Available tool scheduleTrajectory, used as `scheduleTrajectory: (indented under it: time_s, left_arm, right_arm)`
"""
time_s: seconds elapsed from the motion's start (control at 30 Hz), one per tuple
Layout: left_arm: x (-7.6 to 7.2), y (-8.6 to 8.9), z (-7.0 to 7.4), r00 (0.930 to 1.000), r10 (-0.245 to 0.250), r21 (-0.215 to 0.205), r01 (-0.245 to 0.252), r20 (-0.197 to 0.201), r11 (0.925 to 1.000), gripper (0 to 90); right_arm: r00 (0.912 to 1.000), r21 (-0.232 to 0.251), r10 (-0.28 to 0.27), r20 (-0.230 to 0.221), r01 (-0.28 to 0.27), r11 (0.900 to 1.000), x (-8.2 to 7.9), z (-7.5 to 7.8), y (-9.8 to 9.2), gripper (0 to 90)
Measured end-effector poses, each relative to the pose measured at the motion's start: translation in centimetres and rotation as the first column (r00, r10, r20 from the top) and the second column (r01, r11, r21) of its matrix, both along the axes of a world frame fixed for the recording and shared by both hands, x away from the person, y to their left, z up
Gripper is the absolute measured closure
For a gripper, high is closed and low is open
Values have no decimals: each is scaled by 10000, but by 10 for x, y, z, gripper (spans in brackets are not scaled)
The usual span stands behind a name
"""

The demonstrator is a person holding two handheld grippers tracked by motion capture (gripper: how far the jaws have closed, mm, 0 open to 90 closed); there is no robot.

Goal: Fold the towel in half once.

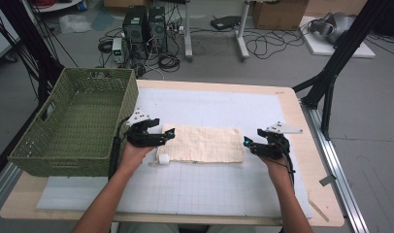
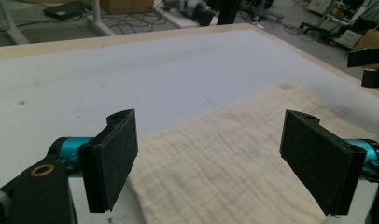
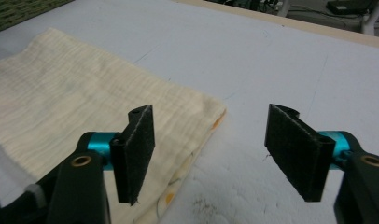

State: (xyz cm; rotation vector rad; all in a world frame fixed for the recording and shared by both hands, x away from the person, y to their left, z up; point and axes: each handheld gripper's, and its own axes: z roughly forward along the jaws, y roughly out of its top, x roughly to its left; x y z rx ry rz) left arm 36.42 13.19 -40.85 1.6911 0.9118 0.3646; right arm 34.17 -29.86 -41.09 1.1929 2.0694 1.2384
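Observation:
A cream cloth [image 1: 202,144], folded into a long rectangle, lies flat on the white mat [image 1: 209,189] in the middle of the table. My left gripper [image 1: 169,134] hovers at its left end, jaws spread wide with nothing between the pads. In the left gripper view the cloth [image 2: 243,177] lies below and beyond my left gripper [image 2: 211,119]. My right gripper [image 1: 245,141] sits at the cloth's right end, also open and empty. The right gripper view shows the cloth's corner [image 3: 75,93] under the left jaw of my right gripper [image 3: 211,112]. Neither gripper touches the cloth.
A green woven basket [image 1: 73,121] stands at the table's left edge, close behind my left hand. A small white piece [image 1: 163,158] lies at the cloth's near left corner. Bare mat stretches in front of and behind the cloth. Cables and computer cases lie on the floor beyond.

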Motion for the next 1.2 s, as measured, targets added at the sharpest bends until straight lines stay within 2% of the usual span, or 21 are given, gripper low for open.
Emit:
scheduleTrajectory:
  time_s: [0.07, 0.17, 0.33, 0.57, 0.73, 1.07, 1.2]
  left_arm:
    - [-6, 3, -2, 10000, -77, -143, 77, 4, 9999, 197]
    - [-14, 7, -5, 9998, -196, -291, 196, 22, 9994, 196]
    - [-21, 9, -5, 9992, -390, -176, 391, 56, 9991, 197]
    - [-28, 12, -6, 9987, -461, -353, 469, 226, 9983, 208]
    - [-33, 13, -9, 9989, -378, -194, 384, 283, 9991, 208]
    - [-41, 13, -13, 9985, -335, -106, 340, 433, 9994, 208]
    - [-41, 12, -14, 9986, -394, -28, 395, 350, 9992, 208]
  right_arm:
    - [9999, 88, 133, 30, -133, 9999, -8, -1, -3, 272]
    - [9996, -36, 289, 38, -288, 9996, -19, -3, -4, 205]
    - [9987, -136, 508, 27, -508, 9986, -34, -8, -4, 125]
    - [9981, -326, 578, 213, -571, 9978, -42, -10, -6, 120]
    - [9985, -604, 523, 162, -512, 9969, -48, -15, -7, 119]
    - [9992, -384, 235, 314, -222, 9990, -51, -14, -11, 116]
    - [9993, -420, 223, 315, -210, 9989, -47, -15, -10, 116]
